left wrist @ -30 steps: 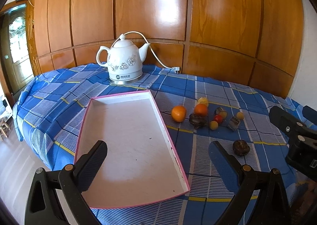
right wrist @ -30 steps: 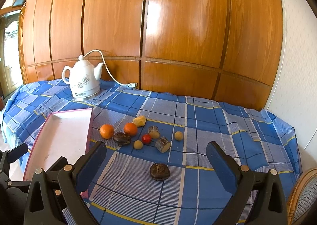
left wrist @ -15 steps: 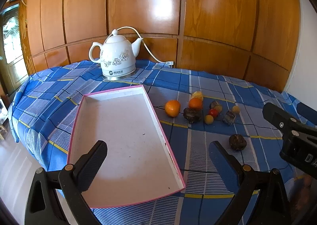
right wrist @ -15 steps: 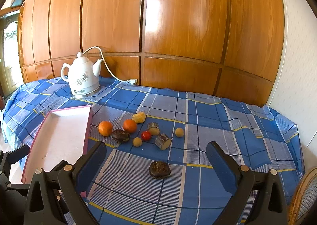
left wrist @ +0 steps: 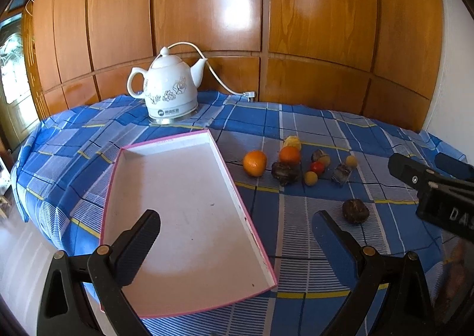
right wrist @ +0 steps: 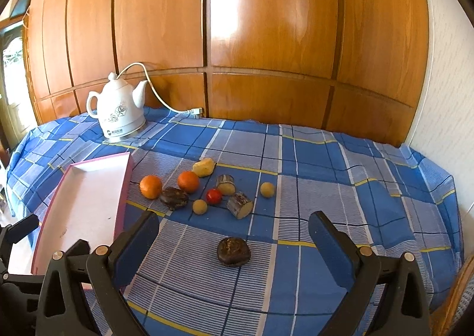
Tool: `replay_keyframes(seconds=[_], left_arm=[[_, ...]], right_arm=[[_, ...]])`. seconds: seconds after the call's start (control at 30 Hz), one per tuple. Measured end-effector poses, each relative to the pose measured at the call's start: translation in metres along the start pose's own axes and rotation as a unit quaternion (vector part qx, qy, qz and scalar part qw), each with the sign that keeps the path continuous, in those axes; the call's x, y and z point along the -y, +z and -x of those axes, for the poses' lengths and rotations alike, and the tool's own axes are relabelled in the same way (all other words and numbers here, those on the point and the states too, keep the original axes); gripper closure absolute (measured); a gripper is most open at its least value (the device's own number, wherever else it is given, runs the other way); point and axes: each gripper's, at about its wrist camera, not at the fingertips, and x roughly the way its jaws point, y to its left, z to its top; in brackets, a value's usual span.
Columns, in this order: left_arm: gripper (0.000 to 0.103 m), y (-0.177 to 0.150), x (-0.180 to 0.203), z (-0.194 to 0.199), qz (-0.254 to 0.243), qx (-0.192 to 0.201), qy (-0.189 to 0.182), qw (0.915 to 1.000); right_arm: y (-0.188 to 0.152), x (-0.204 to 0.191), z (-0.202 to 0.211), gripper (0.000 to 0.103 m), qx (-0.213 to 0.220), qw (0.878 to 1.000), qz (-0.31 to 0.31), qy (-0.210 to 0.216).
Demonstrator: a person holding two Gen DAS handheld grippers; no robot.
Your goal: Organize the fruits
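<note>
The fruits, among them 2 oranges [right wrist: 150, 186] and a red tomato [right wrist: 214, 196], are clustered on the blue checked cloth [right wrist: 326, 164] just right of the pink-rimmed tray [left wrist: 183, 205]. A dark fruit [right wrist: 233, 251] lies apart, nearer. Both the left gripper [left wrist: 237, 235] and right gripper [right wrist: 234, 235] are held spread wide, nothing gripped. A white kettle [left wrist: 169, 90] is seen behind.

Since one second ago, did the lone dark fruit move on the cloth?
No. The lone dark fruit lies on the same pale striped square of the tablecloth, just before the yellow line; only the camera moved.
</note>
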Motion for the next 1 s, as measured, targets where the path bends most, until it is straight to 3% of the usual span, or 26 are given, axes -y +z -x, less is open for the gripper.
replay_keyframes(seconds=[0.17,0.43,0.77,1.0], left_arm=[[0.000,0.003,-0.001,-0.002,-0.007,0.000,-0.002,1.0000],[0.000,0.008,0.001,-0.019,-0.011,-0.036,-0.044,0.9983],[0.000,0.043,-0.018,-0.043,0.006,-0.040,-0.073,0.9965],[0.001,0.067,-0.001,-0.077,-0.074,-0.070,-0.053,0.9934]], right_arm=[[0.009,0.013,-0.009,0.001,-0.012,1.000,0.002,0.018],[0.035,0.044,-0.035,0.001,-0.054,0.995,0.037,0.079],[0.049,0.100,-0.083,0.001,-0.092,0.991,0.053,0.084],[0.042,0.124,-0.107,0.006,-0.122,0.987,0.005,0.107]])
